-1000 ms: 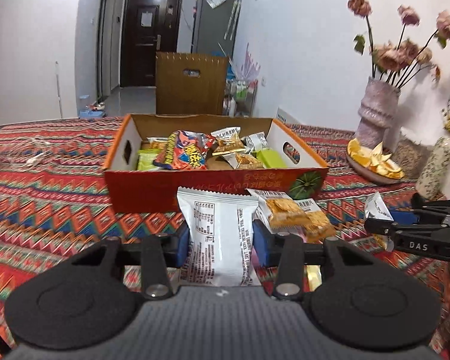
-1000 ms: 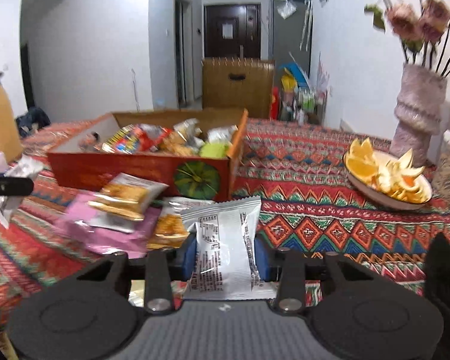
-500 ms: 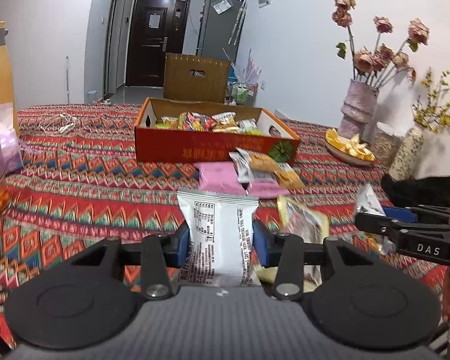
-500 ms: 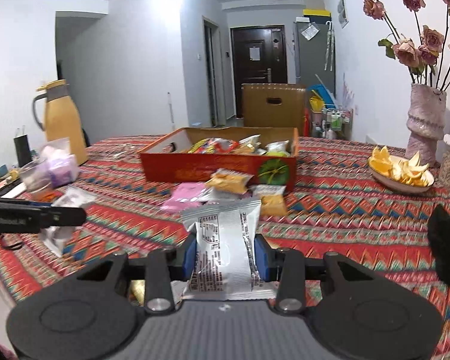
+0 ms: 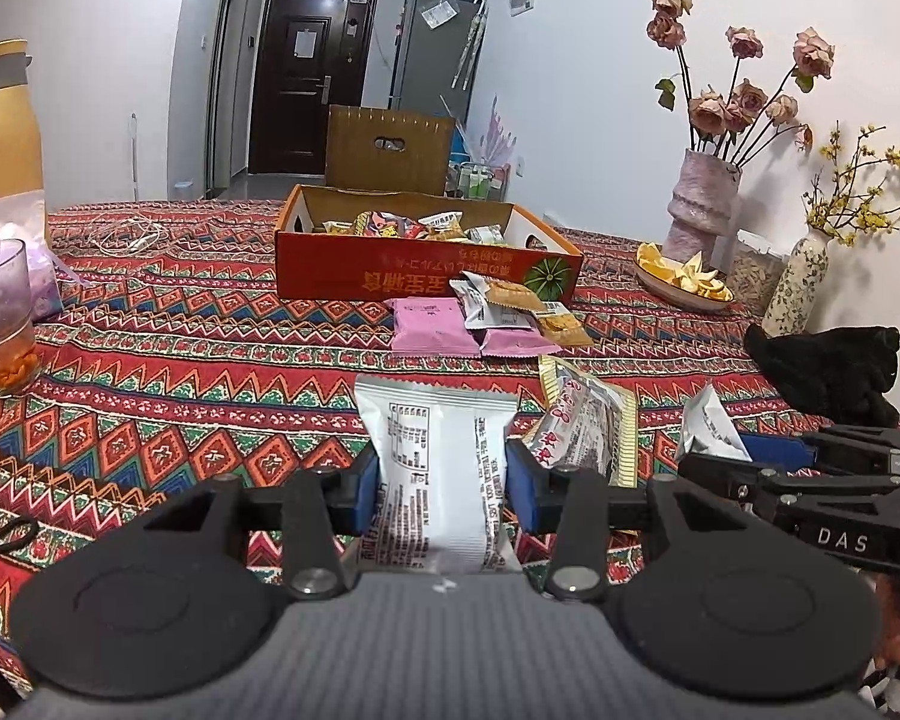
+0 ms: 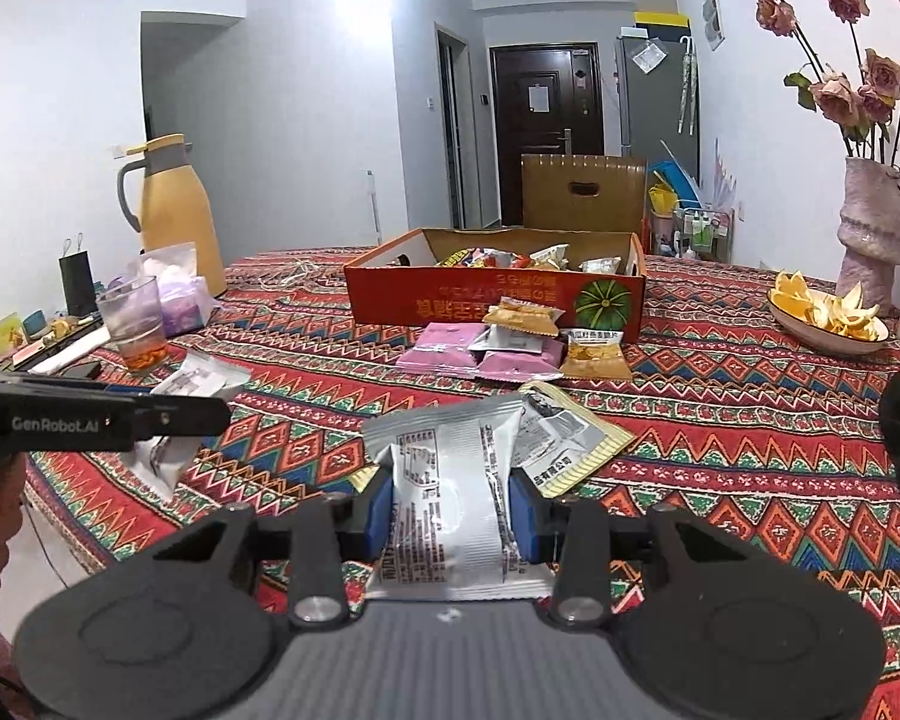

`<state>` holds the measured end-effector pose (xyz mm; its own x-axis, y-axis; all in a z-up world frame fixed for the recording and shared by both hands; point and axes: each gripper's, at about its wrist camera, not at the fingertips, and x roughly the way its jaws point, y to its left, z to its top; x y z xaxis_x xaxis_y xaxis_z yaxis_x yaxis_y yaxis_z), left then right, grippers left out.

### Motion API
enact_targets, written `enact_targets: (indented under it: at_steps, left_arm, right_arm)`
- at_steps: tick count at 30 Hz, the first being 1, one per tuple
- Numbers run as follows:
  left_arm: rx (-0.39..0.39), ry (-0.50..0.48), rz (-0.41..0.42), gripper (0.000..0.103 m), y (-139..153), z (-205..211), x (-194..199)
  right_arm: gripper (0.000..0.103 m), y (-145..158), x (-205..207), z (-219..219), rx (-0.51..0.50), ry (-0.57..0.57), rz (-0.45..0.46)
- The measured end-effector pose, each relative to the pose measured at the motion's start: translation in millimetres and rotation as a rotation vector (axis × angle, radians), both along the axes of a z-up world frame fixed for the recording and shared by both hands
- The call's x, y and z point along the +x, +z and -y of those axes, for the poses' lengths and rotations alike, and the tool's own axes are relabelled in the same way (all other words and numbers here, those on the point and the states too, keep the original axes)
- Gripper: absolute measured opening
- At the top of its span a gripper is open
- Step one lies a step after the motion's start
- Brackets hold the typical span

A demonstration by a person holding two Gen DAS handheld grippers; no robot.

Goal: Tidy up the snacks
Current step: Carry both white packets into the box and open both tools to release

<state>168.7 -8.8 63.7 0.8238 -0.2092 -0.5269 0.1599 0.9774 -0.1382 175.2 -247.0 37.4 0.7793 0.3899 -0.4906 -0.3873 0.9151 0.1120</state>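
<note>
My left gripper (image 5: 444, 489) is shut on a silver snack packet (image 5: 441, 468), held over the near part of the table. My right gripper (image 6: 447, 507) is shut on another silver snack packet (image 6: 444, 480). The red cardboard box (image 5: 390, 279) with several snacks inside stands far ahead; it also shows in the right wrist view (image 6: 450, 303). Pink packets (image 5: 426, 330) and orange cracker packets (image 5: 513, 295) lie in front of it. A gold-edged packet (image 5: 588, 420) lies just right of my left gripper. The right gripper shows in the left wrist view (image 5: 744, 468), the left gripper in the right wrist view (image 6: 168, 414).
A glass with orange bits (image 5: 3, 324) stands at the left and a yellow thermos (image 6: 174, 216) behind it. A plate of orange peel (image 5: 681, 276), a vase of dried roses (image 5: 702, 204) and a black cloth (image 5: 828, 372) are at the right. The patterned tablecloth (image 5: 180, 360) covers the table.
Both grippers have pulled back from the box toward the near edge of the table, each still holding its silver packet. The box now looks much farther away.
</note>
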Motion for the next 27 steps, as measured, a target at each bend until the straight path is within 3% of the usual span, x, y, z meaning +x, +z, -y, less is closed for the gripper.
enact_targets:
  at_steps: [16, 27]
  left_arm:
    - [-0.003, 0.01, -0.011, 0.043, 3, -4, 46]
    - [0.01, 0.034, 0.038, 0.043, 20, -17, 123]
  right_arm:
    - [0.039, 3, 38, -6, 0.001, 0.013, -0.015]
    - [0.039, 12, 105, -19, -0.01, 0.018, 0.008]
